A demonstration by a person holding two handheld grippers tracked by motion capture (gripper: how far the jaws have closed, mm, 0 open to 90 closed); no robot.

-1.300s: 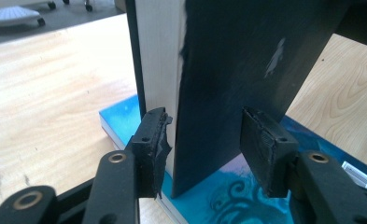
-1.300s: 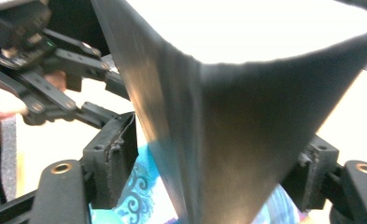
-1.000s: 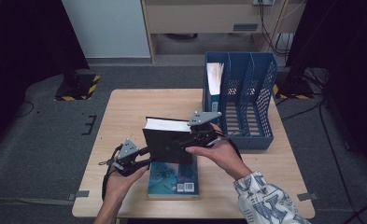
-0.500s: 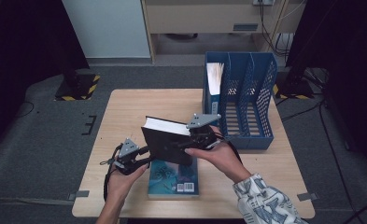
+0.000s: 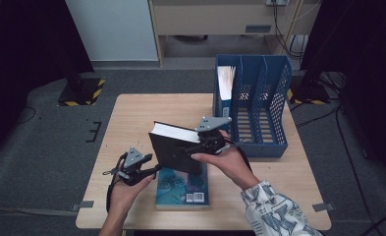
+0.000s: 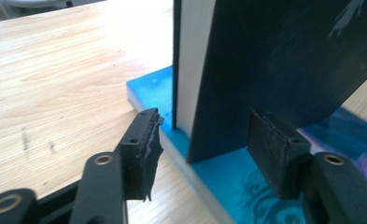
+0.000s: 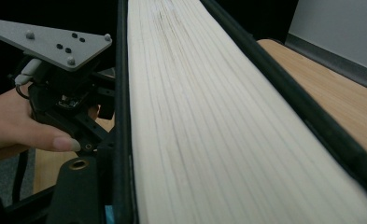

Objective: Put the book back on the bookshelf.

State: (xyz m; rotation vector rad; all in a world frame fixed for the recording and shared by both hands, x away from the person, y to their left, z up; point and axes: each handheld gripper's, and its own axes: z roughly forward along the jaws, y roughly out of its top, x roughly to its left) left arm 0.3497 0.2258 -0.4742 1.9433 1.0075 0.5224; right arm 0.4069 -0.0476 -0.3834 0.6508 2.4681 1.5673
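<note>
- The right claw [image 5: 193, 149] grips the black book [image 5: 177, 151] upright, ready for the far blue rack [image 5: 274, 105].
- The left claw [image 6: 202, 140], just opening, straddles its corner without pressing.

Your right arm wears a white sleeve [image 5: 274, 209] printed with dark blue-grey shapes. Each gripper is black, topped behind the jaws by a grey three-cornered plate [image 7: 50, 43] studded with small screws. Brass-coloured rivets [image 6: 103, 159] sit just behind the worn black pads [image 6: 271, 148], and a black cable [image 5: 113, 183] loops off the back.

A lab-like recording room: dark tripod bases [image 5: 80, 92] (hazard-taped) flank a lone wooden table [image 5: 131, 118].
</note>
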